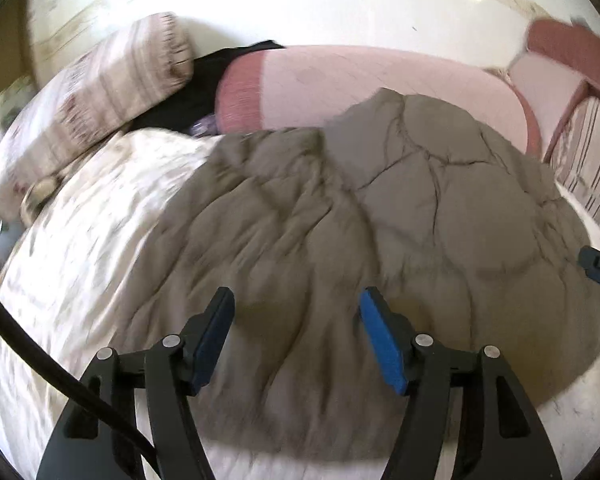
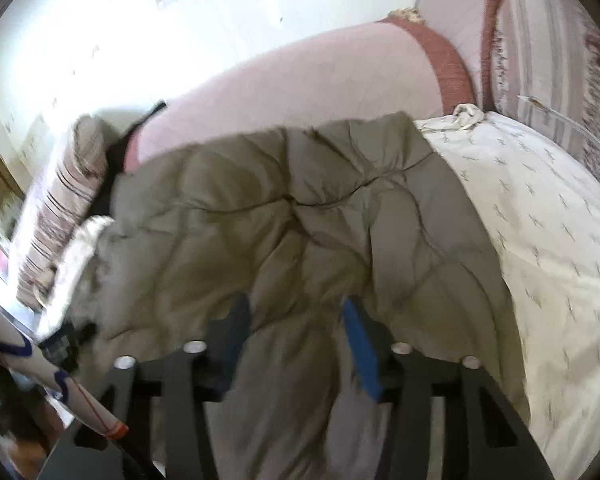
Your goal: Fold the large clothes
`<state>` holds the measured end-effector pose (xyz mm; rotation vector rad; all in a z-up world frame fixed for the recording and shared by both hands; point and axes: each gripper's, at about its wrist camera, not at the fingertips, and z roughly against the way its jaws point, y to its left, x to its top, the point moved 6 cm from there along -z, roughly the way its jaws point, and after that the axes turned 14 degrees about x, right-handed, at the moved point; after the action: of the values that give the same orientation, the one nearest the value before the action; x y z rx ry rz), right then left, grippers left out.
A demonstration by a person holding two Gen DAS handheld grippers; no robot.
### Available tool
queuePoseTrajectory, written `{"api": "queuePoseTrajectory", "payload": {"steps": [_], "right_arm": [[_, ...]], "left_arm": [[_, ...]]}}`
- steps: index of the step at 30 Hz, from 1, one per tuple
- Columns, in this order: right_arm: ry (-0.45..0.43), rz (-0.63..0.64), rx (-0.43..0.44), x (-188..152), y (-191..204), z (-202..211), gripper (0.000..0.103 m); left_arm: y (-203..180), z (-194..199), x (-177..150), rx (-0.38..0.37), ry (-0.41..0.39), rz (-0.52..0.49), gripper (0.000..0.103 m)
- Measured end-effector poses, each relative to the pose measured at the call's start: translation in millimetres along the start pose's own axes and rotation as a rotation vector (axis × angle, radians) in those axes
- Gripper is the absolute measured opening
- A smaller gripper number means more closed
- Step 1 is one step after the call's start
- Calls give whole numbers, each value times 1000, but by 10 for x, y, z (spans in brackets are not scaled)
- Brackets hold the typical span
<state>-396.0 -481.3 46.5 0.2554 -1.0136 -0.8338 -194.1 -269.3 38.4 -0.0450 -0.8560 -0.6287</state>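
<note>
An olive quilted puffer jacket (image 1: 380,208) lies spread and rumpled on the bed. My left gripper (image 1: 296,296) hovers over its near part with the jaws apart, and no fabric is pinched between its blue pads (image 1: 380,340). My right gripper (image 2: 296,304) is at the jacket's (image 2: 300,208) near edge. A thick fold of the fabric fills the gap between its pads (image 2: 362,348) and hangs down over its base. The right gripper's tip (image 1: 598,270) shows at the right edge of the left wrist view. In the right wrist view the left gripper (image 2: 66,344) is blurred at the jacket's left side.
The bed has a white patterned sheet (image 2: 540,240) and a pink padded headboard (image 1: 380,84). A striped pillow (image 1: 100,96) and a black garment (image 1: 204,88) lie at the far left. A striped cushion (image 2: 548,60) stands at the right. A pale sleeve (image 2: 24,364) with blue marks crosses the lower left.
</note>
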Motion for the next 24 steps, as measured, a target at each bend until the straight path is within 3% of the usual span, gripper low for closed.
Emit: {"api": "queuePoseTrajectory", "payload": {"steps": [6,11,24], "right_arm": [[-23,34,57,-403,592,321,46],[-23,191,11,-574,978,136,46],[89,250,-101,-658,792,-646,46]], "left_arm": [[410,208,-292,52,24,140,65],[425,76,-282,78,-2,160,65],[241,-375,-278,99,23,96,67]]}}
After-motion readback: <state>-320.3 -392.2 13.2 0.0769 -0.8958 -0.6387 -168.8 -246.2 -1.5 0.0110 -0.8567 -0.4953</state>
